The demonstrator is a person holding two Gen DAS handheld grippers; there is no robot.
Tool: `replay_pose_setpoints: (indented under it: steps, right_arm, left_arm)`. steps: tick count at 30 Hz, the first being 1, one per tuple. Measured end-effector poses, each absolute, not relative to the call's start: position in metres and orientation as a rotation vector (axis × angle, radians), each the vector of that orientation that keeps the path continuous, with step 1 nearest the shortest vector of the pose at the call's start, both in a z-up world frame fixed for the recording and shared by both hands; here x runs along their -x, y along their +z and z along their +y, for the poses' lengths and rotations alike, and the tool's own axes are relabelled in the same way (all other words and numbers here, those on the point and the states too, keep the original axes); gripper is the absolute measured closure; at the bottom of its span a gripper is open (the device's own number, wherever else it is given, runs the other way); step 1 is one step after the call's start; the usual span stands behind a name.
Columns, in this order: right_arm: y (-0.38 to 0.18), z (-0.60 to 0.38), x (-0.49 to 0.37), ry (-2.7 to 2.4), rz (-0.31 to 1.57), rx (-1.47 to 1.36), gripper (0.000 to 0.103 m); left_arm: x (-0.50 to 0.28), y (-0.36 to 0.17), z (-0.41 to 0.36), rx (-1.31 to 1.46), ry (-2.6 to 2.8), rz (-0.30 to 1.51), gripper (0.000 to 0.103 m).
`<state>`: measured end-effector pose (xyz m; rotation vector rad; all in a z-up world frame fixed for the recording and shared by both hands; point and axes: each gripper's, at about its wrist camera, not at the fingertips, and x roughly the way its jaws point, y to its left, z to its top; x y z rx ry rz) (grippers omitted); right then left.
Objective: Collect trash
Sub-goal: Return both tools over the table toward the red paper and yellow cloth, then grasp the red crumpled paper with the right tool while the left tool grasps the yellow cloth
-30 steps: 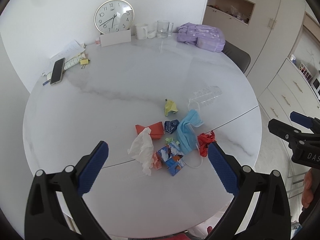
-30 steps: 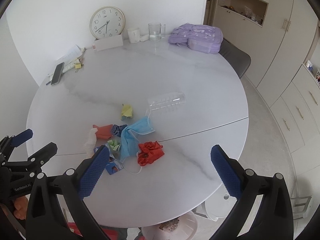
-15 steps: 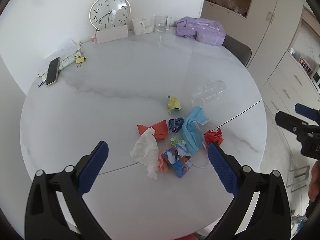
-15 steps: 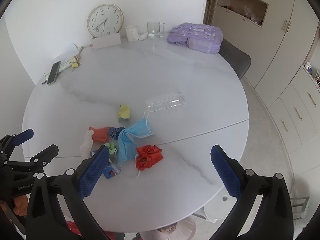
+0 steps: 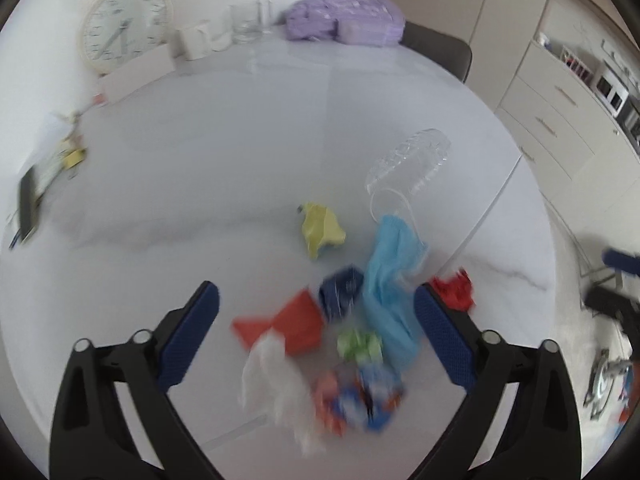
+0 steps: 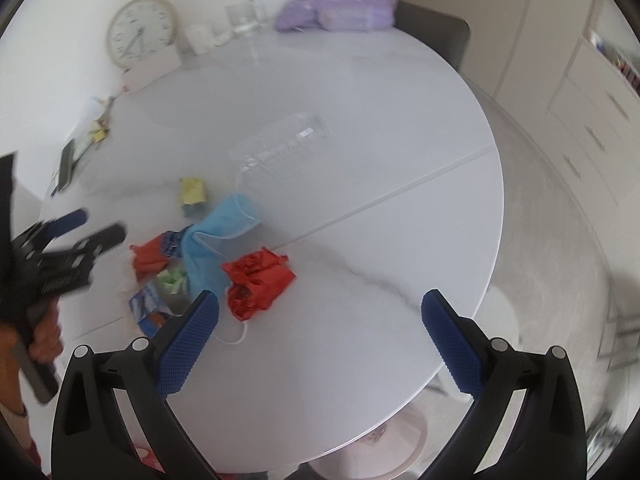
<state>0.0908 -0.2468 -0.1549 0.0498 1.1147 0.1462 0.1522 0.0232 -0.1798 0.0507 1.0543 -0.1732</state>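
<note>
A pile of trash lies on the round white table (image 5: pixel 240 140): a white tissue (image 5: pixel 276 384), an orange-red wrapper (image 5: pixel 292 324), a blue face mask (image 5: pixel 390 280), a yellow wad (image 5: pixel 320 230), a dark blue wrapper (image 5: pixel 342 290), a green scrap (image 5: pixel 360 344), a blue printed packet (image 5: pixel 360 396), crumpled red paper (image 6: pixel 258 276) and a clear plastic cup (image 6: pixel 280 156) on its side. My left gripper (image 5: pixel 316 336) is open just above the pile. My right gripper (image 6: pixel 320 336) is open, right of the red paper. The left gripper also shows in the right wrist view (image 6: pixel 86 224).
At the table's far edge stand a clock (image 5: pixel 126 26), a white card (image 5: pixel 138 74), a mug (image 5: pixel 194 42), a glass (image 5: pixel 248 22) and a purple bag (image 5: pixel 344 18). A phone (image 5: pixel 30 204) and papers lie at the left. A chair and cabinets (image 6: pixel 592 128) are at the right.
Both grippers have moved down and forward toward the trash pile, which now looks larger. The views are blurred by motion. Both stay open.
</note>
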Motion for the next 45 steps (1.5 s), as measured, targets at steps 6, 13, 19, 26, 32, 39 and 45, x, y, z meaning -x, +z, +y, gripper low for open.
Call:
replay_pose_setpoints:
  steps: [6, 13, 19, 26, 32, 39, 45]
  right_arm:
    - [-0.174, -0.256, -0.094, 0.072, 1.172, -0.099, 0.002]
    - [-0.190, -0.248, -0.101, 0.074, 1.212, -0.139, 0.002]
    - [-0.211, -0.217, -0.121, 0.174, 1.256, -0.178, 0.007]
    - [-0.252, -0.182, -0.144, 0.192, 1.356, -0.152, 0.036]
    - [-0.264, -0.187, -0.146, 0.232, 1.387, -0.247, 0.076]
    - [-0.237, -0.199, -0.136, 0.259, 1.318, -0.227, 0.078]
    - [-0.189, -0.225, -0.092, 0.262, 1.228, -0.107, 0.079]
  left_arm:
    - [-0.224, -0.231, 0.008, -0.070, -0.215, 1.166, 0.039]
    - [-0.253, -0.270, -0.005, -0.108, -0.223, 1.267, 0.056]
    - [-0.255, -0.271, -0.012, -0.124, -0.236, 1.251, 0.064]
    - [-0.241, -0.241, 0.001, -0.083, -0.217, 1.178, 0.065]
    - [-0.221, -0.213, 0.023, -0.038, -0.201, 1.135, 0.065]
    - [-0.184, -0.191, 0.024, -0.030, -0.204, 1.098, 0.065]
    - [-0.129, -0.167, -0.010, -0.042, -0.295, 1.096, 0.064]
